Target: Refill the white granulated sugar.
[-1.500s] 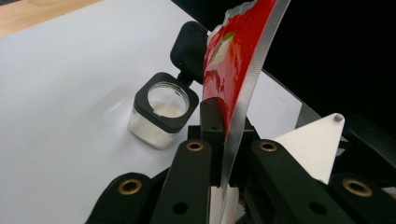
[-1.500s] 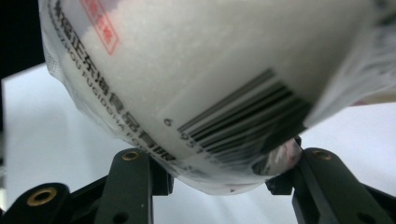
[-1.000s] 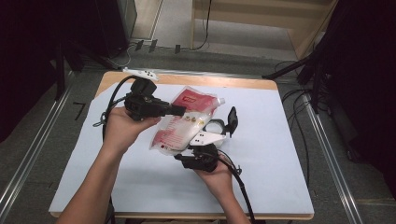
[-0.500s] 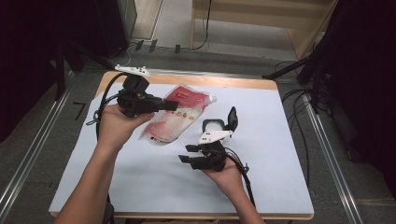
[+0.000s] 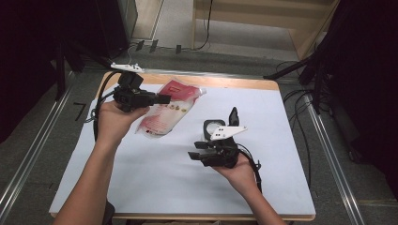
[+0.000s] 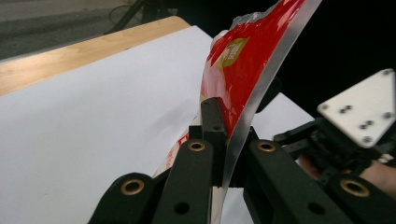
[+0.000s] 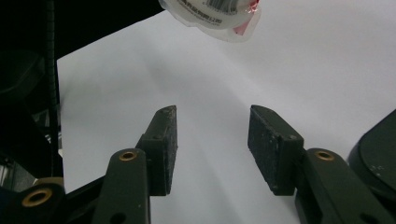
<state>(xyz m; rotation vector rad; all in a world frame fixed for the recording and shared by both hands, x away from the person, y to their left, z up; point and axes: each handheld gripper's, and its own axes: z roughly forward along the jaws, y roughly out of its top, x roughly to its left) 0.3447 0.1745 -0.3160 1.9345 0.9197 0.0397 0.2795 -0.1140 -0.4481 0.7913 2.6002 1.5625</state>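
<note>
Gripping the red pouch [image 5: 165, 110] by its clear edge, the left gripper [image 5: 162, 99] has jaws shut tight on it w/ the pouch lifted at that end & slanting down to the white worktop [image 5: 155, 178] near the far-left side. In the left gripper view the pouch [image 6: 243, 65] stands up between the jaws. Right gripper [image 7: 212, 140] sits apart, nearer the middle of the worktop, jaws spread wide w/ nothing between them; held in the right hand [image 5: 239, 171].

Table: we see the white table [image 5: 291, 126] evenly bright; surroundings dark.
Shadows: soft, faint.
Glare: on the pouch [image 6: 243, 60] edge.
Focus: high view slightly soft.
</note>
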